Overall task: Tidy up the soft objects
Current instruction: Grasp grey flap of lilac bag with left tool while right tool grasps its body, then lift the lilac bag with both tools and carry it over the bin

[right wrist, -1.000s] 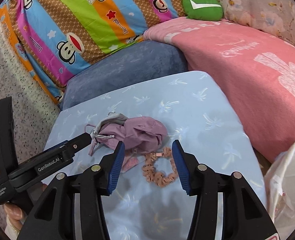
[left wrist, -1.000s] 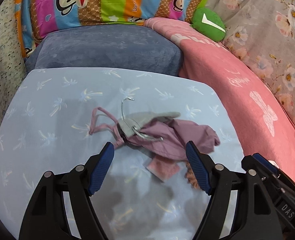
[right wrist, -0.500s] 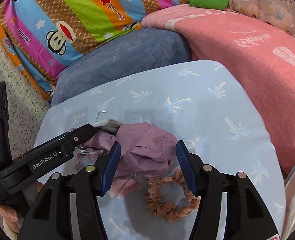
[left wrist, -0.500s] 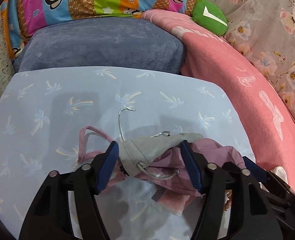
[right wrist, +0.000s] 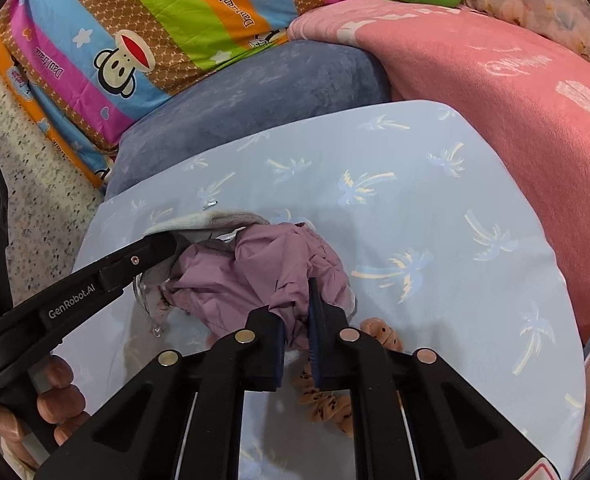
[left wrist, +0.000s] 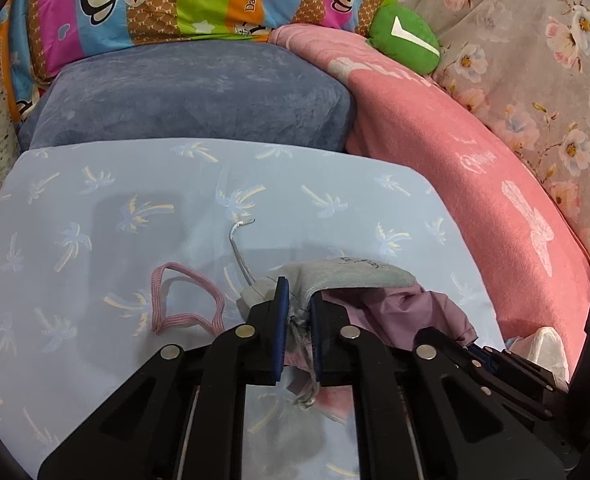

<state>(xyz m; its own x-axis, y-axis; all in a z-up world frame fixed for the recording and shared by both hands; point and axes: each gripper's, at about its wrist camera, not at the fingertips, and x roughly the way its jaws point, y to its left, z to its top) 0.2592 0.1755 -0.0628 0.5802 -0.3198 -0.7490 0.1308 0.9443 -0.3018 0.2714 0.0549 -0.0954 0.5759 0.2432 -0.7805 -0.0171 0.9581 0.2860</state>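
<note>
Left wrist view: my left gripper (left wrist: 295,316) is clamped on the grey drawstring pouch (left wrist: 335,276) atop the palm-print cushion (left wrist: 95,200). My right gripper (right wrist: 297,320) pinches the mauve garment (right wrist: 255,268), a brown scrunchie (right wrist: 327,404) just beside it; the other tool reads "GenRobot.AI". Beyond lies a monkey-print pillow (right wrist: 135,20), its lettering not clearly legible.

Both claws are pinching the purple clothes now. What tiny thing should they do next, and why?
Probably lift both together, just a little. The left claw is shut on the grey collar, and the right claw is shut on the purple garment, which lies crumpled on the blue pillow. Raising it should let it hang open and clear the scrunchie beside it.
</note>
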